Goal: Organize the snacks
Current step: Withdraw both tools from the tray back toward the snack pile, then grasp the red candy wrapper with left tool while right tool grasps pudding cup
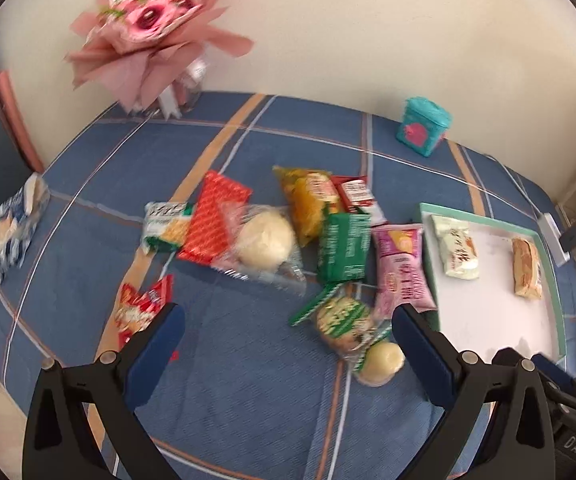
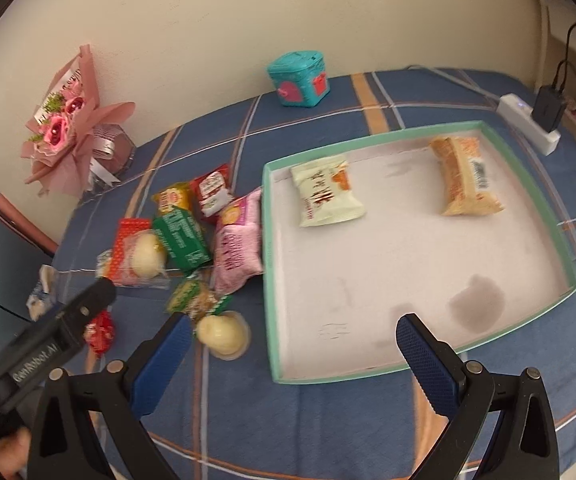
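A pile of snack packets lies on the blue checked cloth: a pink bag (image 1: 402, 266) (image 2: 236, 240), a green box (image 1: 344, 247) (image 2: 183, 238), a yellow bag (image 1: 311, 200), a red packet (image 1: 212, 216) and a wrapped bun (image 1: 263, 240) (image 2: 147, 256). A teal-rimmed white tray (image 1: 492, 248) (image 2: 408, 256) holds a white packet (image 2: 324, 194) and an orange-brown packet (image 2: 464, 176). My left gripper (image 1: 288, 320) is open and empty above the cloth before the pile. My right gripper (image 2: 294, 330) is open and empty over the tray's near edge.
A pink flower bouquet (image 1: 155, 28) (image 2: 67, 124) and a teal tin (image 1: 424, 126) (image 2: 300, 78) stand by the wall. A white power strip with a black charger (image 2: 532, 116) lies at the right. A blue-white bag (image 1: 15, 228) lies at the far left.
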Tool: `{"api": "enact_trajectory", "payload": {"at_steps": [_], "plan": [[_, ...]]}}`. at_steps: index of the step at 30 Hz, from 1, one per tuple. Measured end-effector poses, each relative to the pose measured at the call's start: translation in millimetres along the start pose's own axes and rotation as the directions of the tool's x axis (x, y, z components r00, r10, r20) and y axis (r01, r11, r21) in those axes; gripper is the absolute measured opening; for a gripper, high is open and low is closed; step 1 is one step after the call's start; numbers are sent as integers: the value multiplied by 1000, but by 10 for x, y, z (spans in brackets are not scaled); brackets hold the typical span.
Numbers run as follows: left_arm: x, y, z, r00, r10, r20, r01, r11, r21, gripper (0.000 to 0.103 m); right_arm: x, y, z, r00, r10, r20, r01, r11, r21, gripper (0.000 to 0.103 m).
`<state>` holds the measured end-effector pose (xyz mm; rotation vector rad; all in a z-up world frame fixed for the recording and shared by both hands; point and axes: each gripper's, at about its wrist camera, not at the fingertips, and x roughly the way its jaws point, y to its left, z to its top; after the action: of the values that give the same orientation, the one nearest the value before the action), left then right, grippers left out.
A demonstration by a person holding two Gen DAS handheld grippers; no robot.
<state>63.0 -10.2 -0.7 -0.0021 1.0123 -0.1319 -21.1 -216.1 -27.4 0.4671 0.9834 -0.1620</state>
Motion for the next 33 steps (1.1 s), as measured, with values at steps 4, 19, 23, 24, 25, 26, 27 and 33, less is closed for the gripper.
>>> {"api": "enact_trajectory", "payload": {"at_steps": [4,19,23,24,25,26,27,33], "plan": [[20,159,-11,999,27,-18,-27,999,-40,103,73,151,-25,998,55,-26,-56,998,-24,103],[353,998,-17,994,13,-105,-31,984,-174,95,475,703,-100,987,70,-142,-96,979,-182,54],[506,1235,-54,990,7,-140,-38,976,-215,92,615,807,-122,983,37,-182,-77,973,-216,48],[544,1286,-63,989,4,-147,-38,973,-226,92,655,825,-135,981,27,-192,-70,972,-223,47],[588,1335,-72,988,3,-157,-40,971,-234,92,700,841,-145,979,17,-204,-64,971,-229,45],[614,1359,-76,987,3,-161,-41,971,-236,92,742,852,-156,977,5,-215,-57,970,-235,44],[640,1380,-78,986,2,-166,-42,970,-238,92,772,859,-163,975,-5,-223,-49,970,-239,44],[842,1419,-120,979,-24,-204,-28,968,-248,81,916,847,-211,965,-53,-257,-15,966,-258,44]]}}
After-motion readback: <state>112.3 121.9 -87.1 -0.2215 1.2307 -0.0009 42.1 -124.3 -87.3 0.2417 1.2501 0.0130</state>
